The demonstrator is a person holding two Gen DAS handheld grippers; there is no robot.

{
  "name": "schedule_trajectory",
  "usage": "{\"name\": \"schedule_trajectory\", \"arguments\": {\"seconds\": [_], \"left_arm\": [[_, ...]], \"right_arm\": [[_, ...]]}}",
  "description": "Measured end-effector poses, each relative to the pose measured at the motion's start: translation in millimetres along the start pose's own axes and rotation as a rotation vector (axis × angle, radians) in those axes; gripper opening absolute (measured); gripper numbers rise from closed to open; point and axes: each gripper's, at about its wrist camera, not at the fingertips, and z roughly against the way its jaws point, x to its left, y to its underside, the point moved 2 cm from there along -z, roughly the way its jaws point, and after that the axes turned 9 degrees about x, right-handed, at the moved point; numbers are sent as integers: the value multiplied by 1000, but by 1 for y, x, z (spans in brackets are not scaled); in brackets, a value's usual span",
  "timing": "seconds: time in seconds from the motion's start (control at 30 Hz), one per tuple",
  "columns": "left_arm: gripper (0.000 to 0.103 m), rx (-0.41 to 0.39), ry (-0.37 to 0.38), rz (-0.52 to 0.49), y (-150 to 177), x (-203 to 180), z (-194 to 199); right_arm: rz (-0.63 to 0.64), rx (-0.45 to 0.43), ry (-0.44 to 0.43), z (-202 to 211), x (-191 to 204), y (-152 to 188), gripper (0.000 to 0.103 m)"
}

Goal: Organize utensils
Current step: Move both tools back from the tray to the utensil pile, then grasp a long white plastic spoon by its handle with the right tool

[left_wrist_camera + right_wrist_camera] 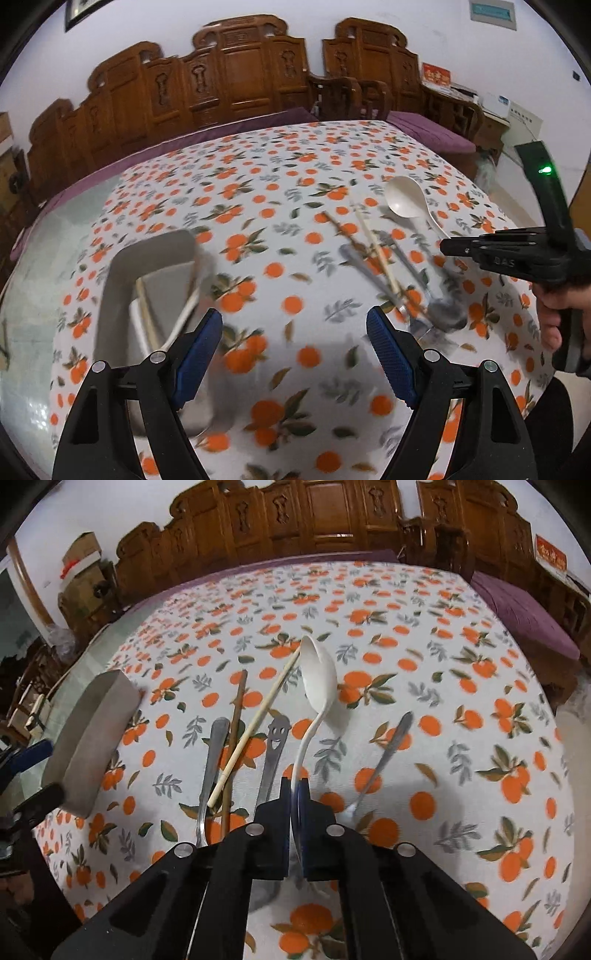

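My right gripper [294, 788] is shut on the thin handle of a white spoon [319, 679], whose bowl points away from me over the orange-print tablecloth [424, 646]. Left of it lie a smiley-handled metal utensil [275, 746], a pale chopstick [258, 720], a brown chopstick [236, 716] and a metal fork [212, 760]. A metal spoon [388, 753] lies to the right. My left gripper [295, 321] hangs open and empty above the cloth, between a grey tray [122, 280] holding pale chopsticks [146, 317] and the utensil pile [399, 280]. The white spoon [404, 199] and right gripper [445, 246] show at the right.
A carved wooden bench [236, 74] with a purple cushion [428, 133] runs behind the table's far edge. A hand [554, 310] holds the right gripper at the right edge. Cardboard boxes [81, 554] stand at the far left. The grey tray [92, 731] sits near the table's left edge.
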Motion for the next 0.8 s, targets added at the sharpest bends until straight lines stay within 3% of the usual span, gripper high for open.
{"name": "schedule_trajectory", "arguments": {"seconds": [0.23, 0.63, 0.7, 0.8], "left_arm": [[72, 56, 60, -29, -33, -36, -40], [43, 156, 105, -40, -65, -79, -103], [32, 170, 100, -51, -67, -84, -110], [28, 165, 98, -71, -69, -92, -115]], "right_arm": [[-11, -38, -44, 33, -21, 15, 5], [-63, -50, -53, 46, -63, 38, 5], [-63, -56, -53, 47, -66, 38, 5], [-56, -66, -52, 47, -67, 38, 5]]}}
